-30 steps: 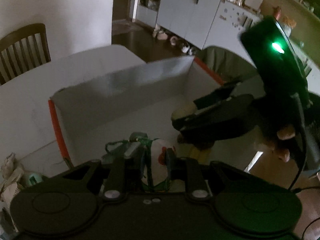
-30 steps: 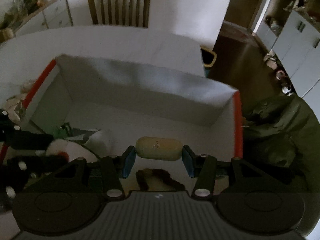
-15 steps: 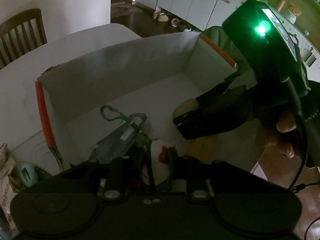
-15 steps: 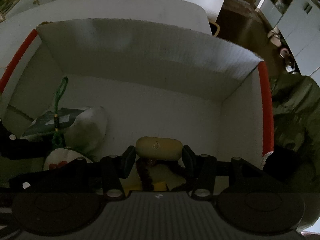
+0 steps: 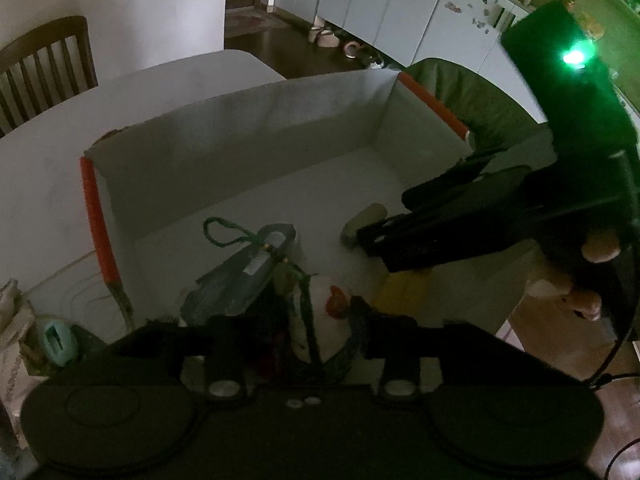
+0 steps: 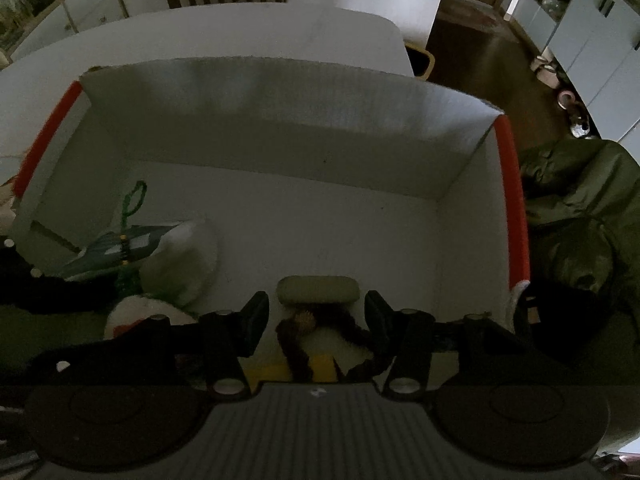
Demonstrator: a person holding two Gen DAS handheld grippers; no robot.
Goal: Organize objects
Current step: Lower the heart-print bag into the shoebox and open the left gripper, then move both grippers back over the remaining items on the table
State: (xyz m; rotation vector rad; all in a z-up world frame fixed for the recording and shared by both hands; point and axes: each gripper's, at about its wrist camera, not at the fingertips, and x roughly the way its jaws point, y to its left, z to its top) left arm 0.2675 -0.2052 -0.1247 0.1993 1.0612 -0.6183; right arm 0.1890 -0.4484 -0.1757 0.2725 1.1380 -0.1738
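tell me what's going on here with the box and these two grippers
A person holds a gripper in each hand over a white box with orange-red edges on a white table, putting small things into it. The left gripper has just been opening its jaws, with a white plush toy between them, beside a grey pouch. The right gripper has a beige oblong item between its jaws; whether the pads press on it is unclear.
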